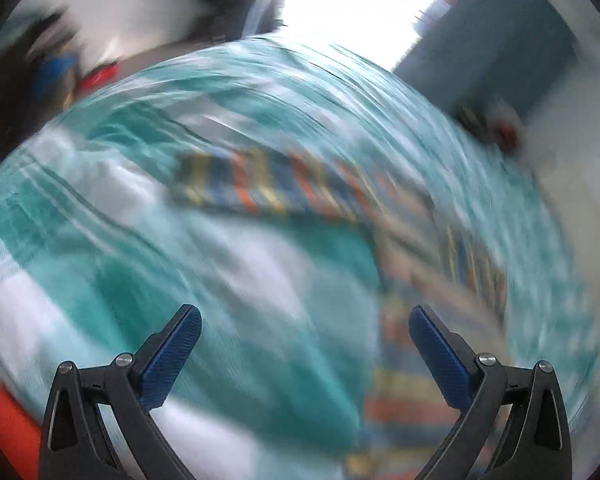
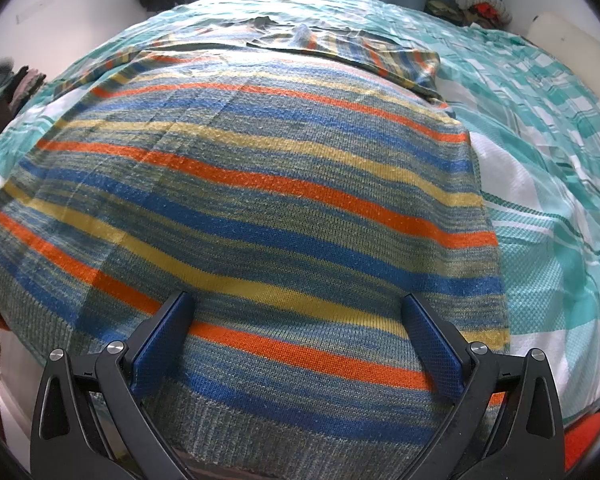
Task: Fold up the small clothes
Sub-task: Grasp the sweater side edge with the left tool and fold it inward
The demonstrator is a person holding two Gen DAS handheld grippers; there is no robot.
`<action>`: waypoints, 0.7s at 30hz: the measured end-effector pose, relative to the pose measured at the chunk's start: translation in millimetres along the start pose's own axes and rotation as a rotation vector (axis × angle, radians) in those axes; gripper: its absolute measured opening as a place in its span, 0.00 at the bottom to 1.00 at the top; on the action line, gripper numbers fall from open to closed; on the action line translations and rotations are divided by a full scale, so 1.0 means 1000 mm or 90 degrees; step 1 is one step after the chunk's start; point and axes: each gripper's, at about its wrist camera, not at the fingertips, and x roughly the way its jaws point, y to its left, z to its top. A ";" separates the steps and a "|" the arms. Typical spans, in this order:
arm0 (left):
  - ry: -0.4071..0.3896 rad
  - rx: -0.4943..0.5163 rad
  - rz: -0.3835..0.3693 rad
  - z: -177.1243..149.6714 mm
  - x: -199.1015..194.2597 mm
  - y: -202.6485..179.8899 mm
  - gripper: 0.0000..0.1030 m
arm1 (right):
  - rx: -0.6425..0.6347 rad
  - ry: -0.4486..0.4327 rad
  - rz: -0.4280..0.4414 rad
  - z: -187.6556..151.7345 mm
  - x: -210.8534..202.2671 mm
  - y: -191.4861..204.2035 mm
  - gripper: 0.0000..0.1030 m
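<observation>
The striped sweater (image 2: 252, 200) lies flat on the bed (image 2: 560, 160), filling the right wrist view from 9 to 3 o'clock, ribbed hem nearest at 6. It's a soft, limp knit, likely light and prone to sag; pinching hem corners or shoulder seams seems best. The right hand-held gripper (image 2: 296, 344) is spread, holding nothing, just above the hem. The left hand-held gripper (image 1: 304, 356) is also spread; its view is blurred

We count one striped sweater (image 2: 252, 184), one teal checked bedspread (image 2: 548, 152), two grippers, and perhaps one clothes pile (image 2: 476, 6), too small to tell
</observation>
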 end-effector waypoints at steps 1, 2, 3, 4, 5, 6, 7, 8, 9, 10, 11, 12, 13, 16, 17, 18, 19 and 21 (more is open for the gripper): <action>0.003 -0.033 -0.001 0.020 0.009 0.018 0.99 | 0.000 0.000 0.000 0.000 0.000 0.000 0.99; 0.011 -0.066 0.013 0.040 0.022 0.036 0.98 | 0.000 0.000 0.000 0.000 0.000 0.000 0.99; 0.019 -0.092 0.033 0.056 0.035 0.053 0.93 | 0.000 0.000 0.000 0.000 0.000 0.000 0.99; 0.028 -0.110 0.048 0.067 0.047 0.066 0.90 | 0.000 0.000 0.000 0.000 0.000 0.000 0.99; 0.042 -0.123 0.063 0.078 0.063 0.077 0.84 | 0.000 0.000 -0.001 0.000 0.000 0.000 0.99; 0.055 -0.126 0.073 0.085 0.076 0.083 0.82 | 0.000 -0.001 -0.002 0.000 0.000 0.000 0.99; 0.069 -0.124 0.081 0.089 0.088 0.087 0.81 | -0.001 -0.002 -0.002 0.000 0.000 0.000 0.99; 0.082 -0.116 0.094 0.092 0.101 0.088 0.76 | -0.001 -0.002 -0.004 0.000 0.000 0.000 0.99; 0.086 -0.107 0.101 0.093 0.109 0.088 0.73 | -0.002 -0.002 -0.005 0.000 0.000 0.000 0.99; 0.088 -0.100 0.108 0.094 0.117 0.087 0.73 | -0.002 -0.002 -0.006 0.000 0.001 0.000 0.99; 0.086 -0.093 0.115 0.094 0.124 0.086 0.71 | -0.002 -0.001 -0.007 0.001 0.001 0.000 0.99; 0.081 -0.083 0.123 0.094 0.129 0.084 0.52 | -0.003 -0.001 -0.008 0.001 0.001 0.000 0.99; 0.081 -0.073 0.128 0.093 0.133 0.085 0.34 | -0.003 -0.001 -0.008 0.001 0.001 0.000 0.99; 0.086 -0.057 0.137 0.101 0.137 0.072 0.03 | -0.004 -0.001 -0.009 0.001 0.002 0.000 0.99; 0.063 -0.042 0.134 0.107 0.128 0.058 0.03 | -0.003 -0.001 -0.007 0.001 0.002 -0.001 0.99; 0.038 -0.016 0.118 0.114 0.115 0.036 0.03 | -0.003 -0.002 -0.007 0.001 0.002 0.000 0.99; 0.024 0.007 0.109 0.119 0.107 0.018 0.03 | -0.003 -0.002 -0.006 0.001 0.001 0.000 0.99; -0.013 0.096 0.073 0.128 0.084 -0.048 0.03 | -0.003 -0.002 -0.007 0.001 0.001 0.000 0.99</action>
